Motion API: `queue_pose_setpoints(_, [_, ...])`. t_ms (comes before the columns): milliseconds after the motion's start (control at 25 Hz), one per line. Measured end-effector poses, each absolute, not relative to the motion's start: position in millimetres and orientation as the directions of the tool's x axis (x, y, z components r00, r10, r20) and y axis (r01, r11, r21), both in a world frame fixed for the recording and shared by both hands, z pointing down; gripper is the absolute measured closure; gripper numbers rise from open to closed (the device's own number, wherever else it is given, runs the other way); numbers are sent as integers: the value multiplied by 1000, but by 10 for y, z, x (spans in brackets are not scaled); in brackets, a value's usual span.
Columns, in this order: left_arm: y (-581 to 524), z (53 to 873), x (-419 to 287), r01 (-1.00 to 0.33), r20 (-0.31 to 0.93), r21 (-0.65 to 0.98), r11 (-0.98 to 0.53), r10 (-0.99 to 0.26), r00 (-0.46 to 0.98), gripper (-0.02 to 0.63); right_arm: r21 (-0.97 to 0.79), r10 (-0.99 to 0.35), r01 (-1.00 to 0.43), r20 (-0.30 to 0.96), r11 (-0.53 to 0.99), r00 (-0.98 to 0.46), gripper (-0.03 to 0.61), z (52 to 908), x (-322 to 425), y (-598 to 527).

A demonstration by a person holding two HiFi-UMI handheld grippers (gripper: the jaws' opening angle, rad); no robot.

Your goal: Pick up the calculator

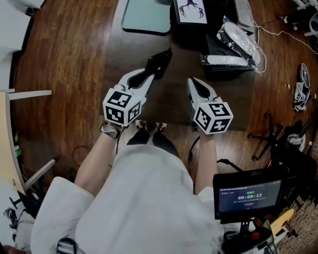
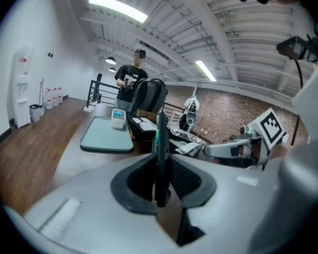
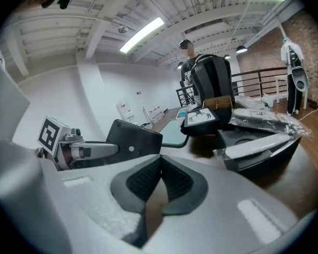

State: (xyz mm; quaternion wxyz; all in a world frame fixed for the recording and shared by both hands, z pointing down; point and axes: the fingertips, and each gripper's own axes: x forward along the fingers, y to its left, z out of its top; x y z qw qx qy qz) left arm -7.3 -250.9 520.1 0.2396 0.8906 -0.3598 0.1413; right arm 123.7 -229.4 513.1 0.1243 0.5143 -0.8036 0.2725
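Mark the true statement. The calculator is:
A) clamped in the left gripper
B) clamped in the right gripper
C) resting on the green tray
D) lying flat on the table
A: the left gripper view shows the thin black calculator edge-on between the closed jaws of the left gripper, while the right gripper is shut on nothing.

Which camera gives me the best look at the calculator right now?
Right gripper view: the calculator shows its whole broad dark side, clamped in the left gripper. Left gripper view has it only edge-on between the jaws. Head view shows just a small dark shape at that gripper's tip.
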Motion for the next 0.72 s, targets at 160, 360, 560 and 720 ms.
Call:
queue_pose_setpoints(160, [-2588,4851,-64,-744,365,192,-640,-658,659,545,-266,-812,-906,411,328,-415,575,4803,1360,-2319])
queue_pose_setpoints(360, [-2577,4392,-94,-775,269,72,-628,-736,621,545,-198,-860,-913,313,356,-403,576,4338,1389,-2303])
queue_pose_setpoints(560, [-2604,3972,-40,-774,170,4,-633,-762,625,545,-130,-904,-923,191,362,-382,575,3798,1416,-2277])
queue_pose_setpoints(720, [-2550,3568,-90,-777,100,-9,-629,-774,625,545,-63,-922,-930,127,361,-367,576,3419,1440,-2208])
